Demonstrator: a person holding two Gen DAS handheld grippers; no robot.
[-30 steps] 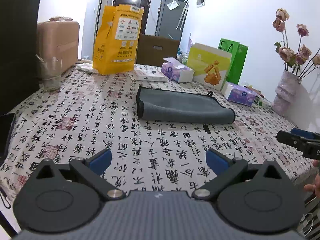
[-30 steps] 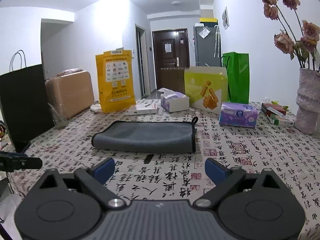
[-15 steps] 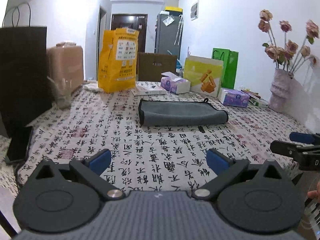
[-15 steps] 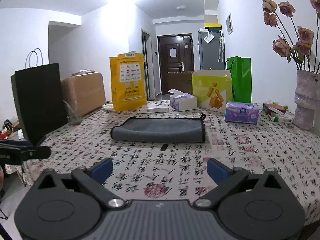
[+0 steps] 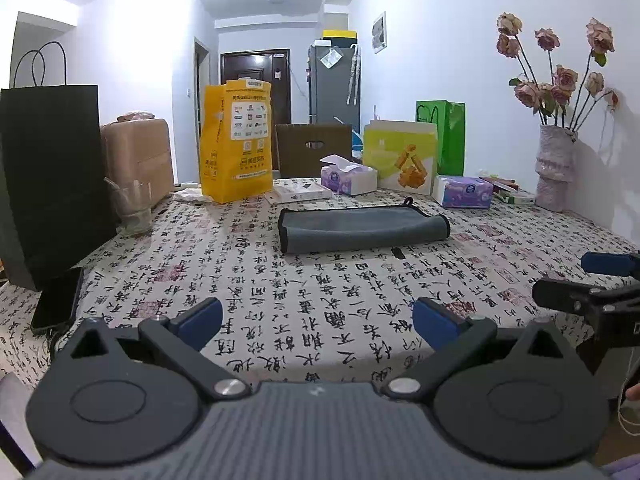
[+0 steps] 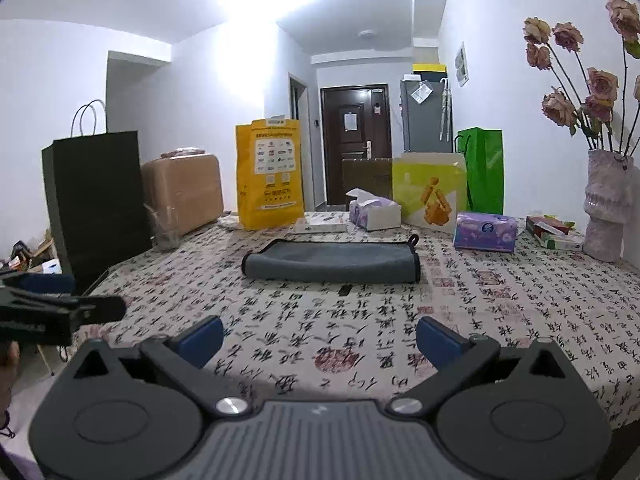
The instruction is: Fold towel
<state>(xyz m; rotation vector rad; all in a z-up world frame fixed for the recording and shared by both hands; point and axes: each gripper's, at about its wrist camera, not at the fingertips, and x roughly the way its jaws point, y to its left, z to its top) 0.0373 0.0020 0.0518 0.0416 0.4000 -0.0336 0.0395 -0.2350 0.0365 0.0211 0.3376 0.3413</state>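
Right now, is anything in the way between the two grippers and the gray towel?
Nearly nothing. Only patterned tablecloth lies between the open left gripper, the open right gripper and the towel, apart from a small dark tag lying flat just in front of the towel.

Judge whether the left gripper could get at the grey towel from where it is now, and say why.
Probably yes. The left gripper is open and holds nothing, and only bare tablecloth lies between it and the grey towel. The glass and black phone sit off to the left.
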